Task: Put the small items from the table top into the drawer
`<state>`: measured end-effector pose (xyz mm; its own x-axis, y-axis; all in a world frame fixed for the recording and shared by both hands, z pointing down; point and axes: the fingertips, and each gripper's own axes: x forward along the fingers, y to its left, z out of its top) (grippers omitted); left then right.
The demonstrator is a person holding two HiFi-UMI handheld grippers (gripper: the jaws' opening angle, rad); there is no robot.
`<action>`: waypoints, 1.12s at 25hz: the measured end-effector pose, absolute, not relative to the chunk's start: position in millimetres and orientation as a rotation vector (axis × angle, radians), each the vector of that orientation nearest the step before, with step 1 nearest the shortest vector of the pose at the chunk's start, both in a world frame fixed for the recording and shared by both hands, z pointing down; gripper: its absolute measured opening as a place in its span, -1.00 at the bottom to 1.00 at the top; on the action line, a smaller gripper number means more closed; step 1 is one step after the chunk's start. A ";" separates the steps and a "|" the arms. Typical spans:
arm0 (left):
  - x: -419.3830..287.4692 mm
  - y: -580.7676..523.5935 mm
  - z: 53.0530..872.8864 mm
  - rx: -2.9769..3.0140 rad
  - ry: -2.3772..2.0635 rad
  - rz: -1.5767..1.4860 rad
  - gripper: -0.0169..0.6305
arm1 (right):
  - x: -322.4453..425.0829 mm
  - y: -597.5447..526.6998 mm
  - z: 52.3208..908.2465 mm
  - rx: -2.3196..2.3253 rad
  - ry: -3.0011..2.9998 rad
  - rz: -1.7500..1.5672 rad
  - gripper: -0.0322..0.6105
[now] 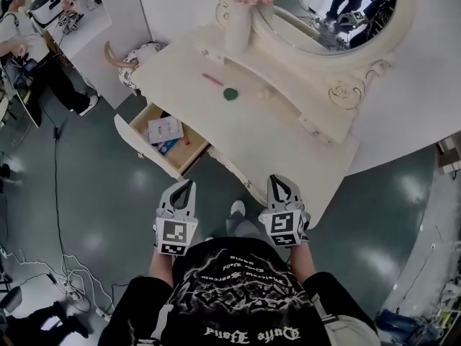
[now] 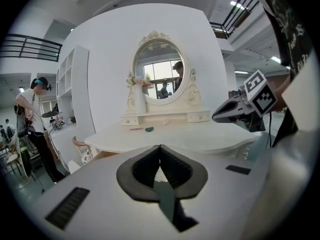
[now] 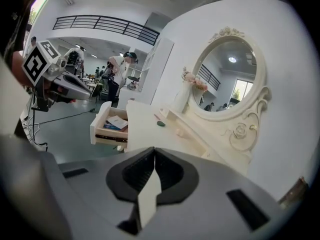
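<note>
Both grippers hang nearest, in front of the person's black shirt. The left gripper point(image 1: 187, 186) and the right gripper point(image 1: 283, 183) each have their jaws pressed together with nothing between them, short of the tabletop's near edge.

The task's things lie well beyond them. A small green item point(image 1: 230, 94) sits on the white tabletop point(image 1: 274, 143) near the raised back shelf. A thin pink stick point(image 1: 212, 79) lies near it on the left, and a pale little piece point(image 1: 264, 92), too small to identify, on the right. The drawer point(image 1: 146, 150) stands pulled out at the tabletop's left, with papers or cards inside.

To pick up well, 1 gripper should reach over the tabletop, spread its jaws before arriving, and straddle the green item low and square, since it looks flat. The drawer is open, so a short carry leftward should do. The vase point(image 1: 238, 27) and mirror point(image 1: 324, 20) behind are worth keeping clear of.
</note>
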<state>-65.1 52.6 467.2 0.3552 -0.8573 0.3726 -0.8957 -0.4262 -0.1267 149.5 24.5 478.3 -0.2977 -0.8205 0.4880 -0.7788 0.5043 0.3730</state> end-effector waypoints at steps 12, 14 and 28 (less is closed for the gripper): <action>-28.6 -8.7 471.9 2.446 -1.660 0.632 -0.90 | 172.3 -57.2 484.2 1.195 -2.159 -0.099 -0.87; -20.9 -19.0 470.4 2.440 -1.666 0.630 -0.90 | 177.8 -64.9 485.7 1.181 -2.174 -0.083 -0.87; 5.0 -55.1 479.3 2.376 -1.669 0.634 -0.90 | 206.1 -93.4 495.3 1.173 -2.218 0.040 -0.87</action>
<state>5.0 -55.1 479.3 0.2838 -0.8553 0.4334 -0.9273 -0.3598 -0.1029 206.1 -93.4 495.3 -0.4119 -0.7369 0.5359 -0.7556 0.6050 0.2511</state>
